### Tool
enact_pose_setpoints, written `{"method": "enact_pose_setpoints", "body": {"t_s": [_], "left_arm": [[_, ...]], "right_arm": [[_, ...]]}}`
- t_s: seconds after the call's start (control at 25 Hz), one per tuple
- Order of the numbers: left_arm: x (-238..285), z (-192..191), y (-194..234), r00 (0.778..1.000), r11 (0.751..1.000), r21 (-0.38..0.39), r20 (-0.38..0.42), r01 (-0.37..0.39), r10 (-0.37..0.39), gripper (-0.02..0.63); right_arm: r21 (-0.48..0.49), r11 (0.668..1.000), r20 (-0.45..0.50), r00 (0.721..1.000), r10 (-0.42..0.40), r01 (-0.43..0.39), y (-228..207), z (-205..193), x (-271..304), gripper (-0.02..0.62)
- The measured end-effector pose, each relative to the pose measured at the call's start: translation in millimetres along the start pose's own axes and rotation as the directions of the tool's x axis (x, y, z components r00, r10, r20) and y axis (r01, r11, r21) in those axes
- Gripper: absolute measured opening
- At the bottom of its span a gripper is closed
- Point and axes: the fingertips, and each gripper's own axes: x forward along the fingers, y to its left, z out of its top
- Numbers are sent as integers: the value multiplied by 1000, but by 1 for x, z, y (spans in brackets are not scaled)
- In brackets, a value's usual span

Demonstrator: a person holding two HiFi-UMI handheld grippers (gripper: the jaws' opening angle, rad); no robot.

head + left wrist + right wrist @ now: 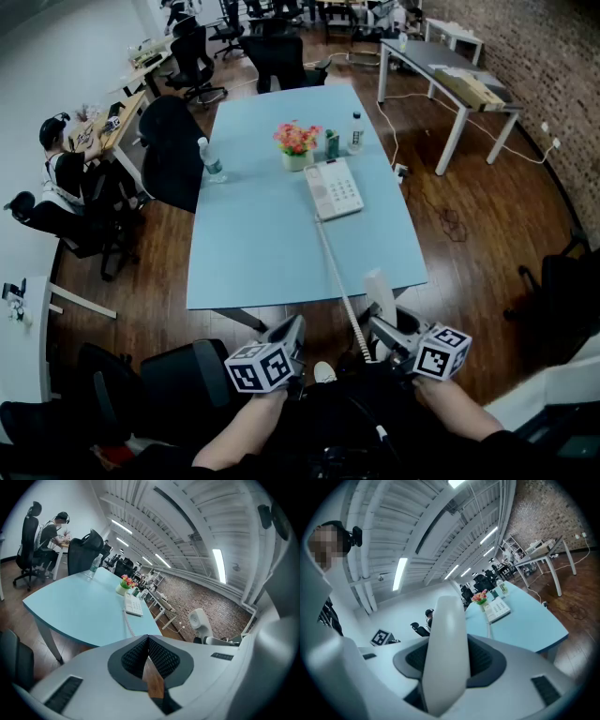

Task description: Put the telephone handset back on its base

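Left hand-held gripper (296, 326) jaws together, empty; right hand-held gripper (382, 328) clamps handset (380, 289).

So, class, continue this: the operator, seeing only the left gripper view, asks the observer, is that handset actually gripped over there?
Observer: Yes; the right gripper has its jaws clamped on the white handset.
Operator: Where does its cord go?
Observer: The coiled cord runs from the telephone base off the table at its near edge, to the handset.
Operator: Anything behind the base?
Observer: A green can and a bottle, beside the flowers.
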Motion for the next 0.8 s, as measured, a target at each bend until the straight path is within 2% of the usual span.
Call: {"method": "enact_pose_setpoints", "body": {"t_s": [0.8], "left_arm": [[-2, 8, 2, 1000, 1000, 5, 13, 2, -3, 0]], "right_arm": [[-19, 1000, 12, 1000, 8, -8, 4, 8, 7, 227]]}}
